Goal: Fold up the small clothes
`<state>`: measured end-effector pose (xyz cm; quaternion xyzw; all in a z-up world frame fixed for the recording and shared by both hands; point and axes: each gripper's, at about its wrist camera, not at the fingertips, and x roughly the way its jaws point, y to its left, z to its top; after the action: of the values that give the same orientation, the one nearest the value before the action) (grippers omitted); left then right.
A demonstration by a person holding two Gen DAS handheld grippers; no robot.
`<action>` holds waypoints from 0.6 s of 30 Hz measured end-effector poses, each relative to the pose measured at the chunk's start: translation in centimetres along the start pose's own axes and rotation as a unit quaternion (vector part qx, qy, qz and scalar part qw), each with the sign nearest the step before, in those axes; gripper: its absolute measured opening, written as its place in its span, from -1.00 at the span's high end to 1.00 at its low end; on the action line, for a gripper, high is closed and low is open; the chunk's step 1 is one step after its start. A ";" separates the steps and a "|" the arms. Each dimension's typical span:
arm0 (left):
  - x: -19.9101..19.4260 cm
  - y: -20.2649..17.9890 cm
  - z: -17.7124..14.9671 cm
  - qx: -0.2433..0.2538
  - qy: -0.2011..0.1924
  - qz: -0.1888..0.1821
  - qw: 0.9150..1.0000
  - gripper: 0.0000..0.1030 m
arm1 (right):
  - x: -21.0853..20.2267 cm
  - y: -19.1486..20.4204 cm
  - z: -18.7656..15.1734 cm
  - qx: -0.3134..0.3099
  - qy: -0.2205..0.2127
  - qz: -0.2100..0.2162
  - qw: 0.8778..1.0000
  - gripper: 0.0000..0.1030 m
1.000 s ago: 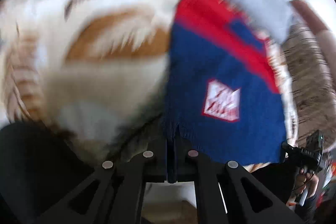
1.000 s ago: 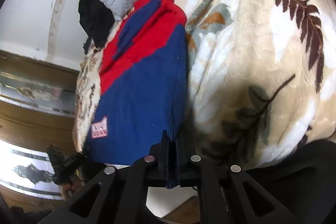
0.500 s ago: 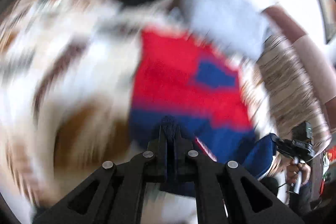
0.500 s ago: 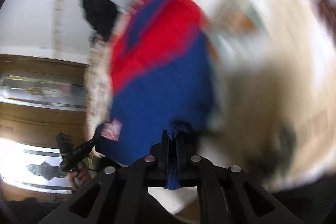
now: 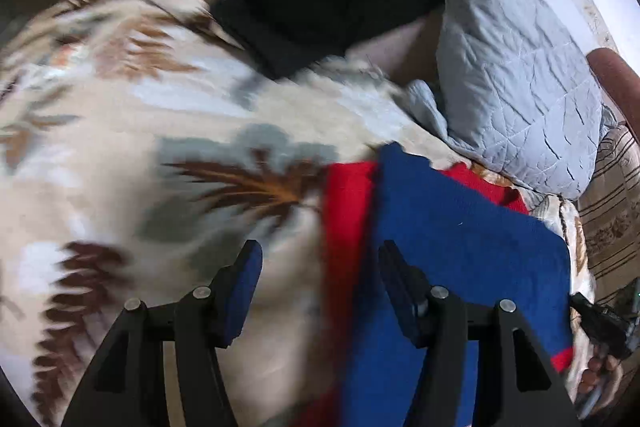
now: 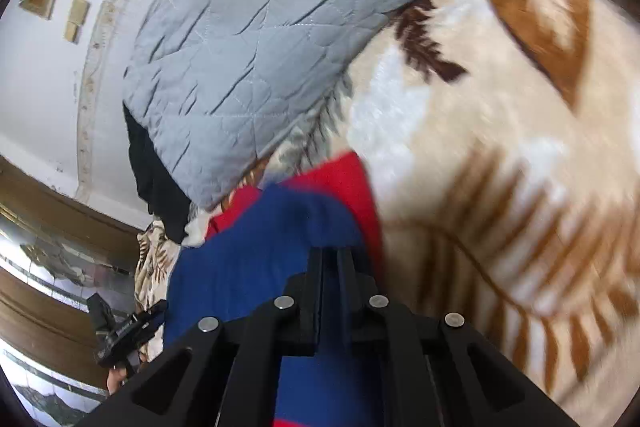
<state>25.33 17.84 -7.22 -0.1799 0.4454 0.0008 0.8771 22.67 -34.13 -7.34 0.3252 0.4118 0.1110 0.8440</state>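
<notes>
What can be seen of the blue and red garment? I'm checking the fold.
The blue and red garment looks like soft knit. It is folded over, a blue layer on top and red showing at its far and left edges. It lies on a fleecy leaf-print blanket near a grey quilted pillow. The left gripper is open around its left edge; the right gripper is shut on its blue fabric.

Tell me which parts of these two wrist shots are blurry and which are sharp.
Left wrist view: the leaf-print blanket is streaked with motion blur, the blue and red garment soft at its near edge; the grey quilted pillow and the open left gripper are sharp. Right wrist view: blanket smeared at right, pillow crisp, right gripper sharp; fisheye bends the wall.
</notes>
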 end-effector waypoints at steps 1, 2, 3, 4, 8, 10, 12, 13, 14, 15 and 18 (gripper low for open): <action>-0.6 0.4 -0.7 0.003 -0.001 -0.006 1.000 -0.20 | -0.5 0.0 -0.9 -0.010 0.004 0.002 1.000 0.79; -1.4 0.7 -1.5 0.005 0.004 -0.017 1.000 -0.20 | -0.8 0.0 -1.2 -0.011 0.003 0.002 1.000 0.79; -2.0 0.9 -2.4 0.003 0.004 -0.031 0.999 -0.21 | -1.2 0.0 -1.6 -0.011 -0.001 -0.001 1.000 0.68; -2.0 0.6 -3.0 0.006 0.008 -0.038 0.999 -0.23 | -1.4 0.1 -2.1 -0.015 -0.001 -0.004 1.000 0.01; -0.1 -2.1 -5.3 0.049 0.040 -0.036 0.997 -0.26 | -1.3 1.2 -3.0 -0.055 0.018 -0.002 0.998 -1.00; 1.7 -2.7 -5.8 0.044 0.066 -0.023 0.997 -0.26 | -0.6 1.7 -3.5 -0.081 0.030 -0.017 0.996 -1.00; 2.0 -3.3 -6.0 0.054 0.057 -0.006 0.997 -0.21 | 1.0 2.1 -3.8 -0.098 0.060 -0.043 0.992 -0.88; 2.1 -3.6 -5.8 0.055 0.066 -0.004 0.996 0.46 | 1.6 2.2 -4.2 -0.108 0.072 -0.069 0.989 -0.53; 2.3 -3.8 -5.4 0.043 0.088 -0.030 0.995 0.62 | 1.8 2.5 -4.4 -0.118 0.074 -0.087 0.986 -0.16; 2.1 -4.0 -5.0 0.032 0.094 -0.021 0.995 0.65 | 2.1 2.8 -4.3 -0.114 0.092 -0.086 0.985 0.29; 0.2 -4.9 -3.7 0.018 0.078 -0.012 0.997 0.69 | 2.0 4.7 -3.7 -0.126 0.114 -0.101 0.980 0.62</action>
<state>23.37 12.05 -7.83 -0.1689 0.5100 -0.0312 0.8429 21.50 -27.92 -7.26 0.1583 0.5187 0.1123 0.8326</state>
